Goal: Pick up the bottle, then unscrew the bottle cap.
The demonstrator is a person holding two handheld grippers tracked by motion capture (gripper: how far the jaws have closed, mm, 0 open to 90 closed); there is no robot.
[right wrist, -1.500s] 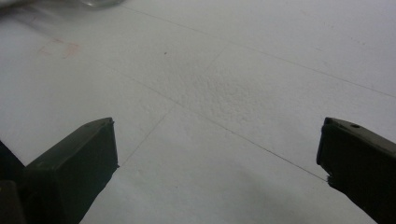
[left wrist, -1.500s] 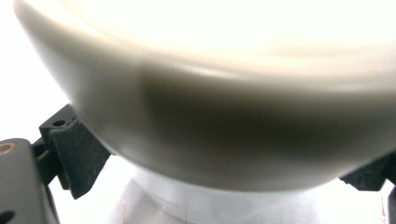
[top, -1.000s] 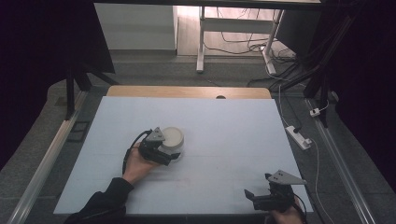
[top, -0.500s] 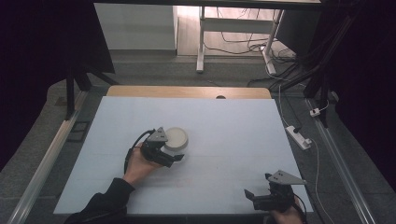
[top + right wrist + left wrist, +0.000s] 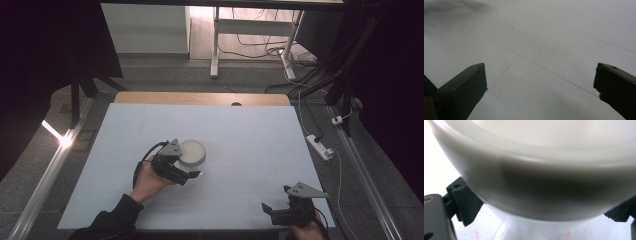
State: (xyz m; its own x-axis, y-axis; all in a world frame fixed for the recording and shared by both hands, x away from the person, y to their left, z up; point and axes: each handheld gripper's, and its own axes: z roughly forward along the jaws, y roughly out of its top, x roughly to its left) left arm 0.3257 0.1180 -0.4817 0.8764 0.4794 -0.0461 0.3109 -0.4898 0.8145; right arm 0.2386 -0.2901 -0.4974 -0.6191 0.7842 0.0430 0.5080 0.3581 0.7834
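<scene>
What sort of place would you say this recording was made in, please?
Probably a lab or workshop set up for recording, not a home: a white-covered table framed by metal rails, loose cables across the floor and a power strip beside the table.

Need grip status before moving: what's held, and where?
Left gripper fingers flank the round white bowl at its lower sides; contact cannot be told. Right gripper holds nothing.
</scene>
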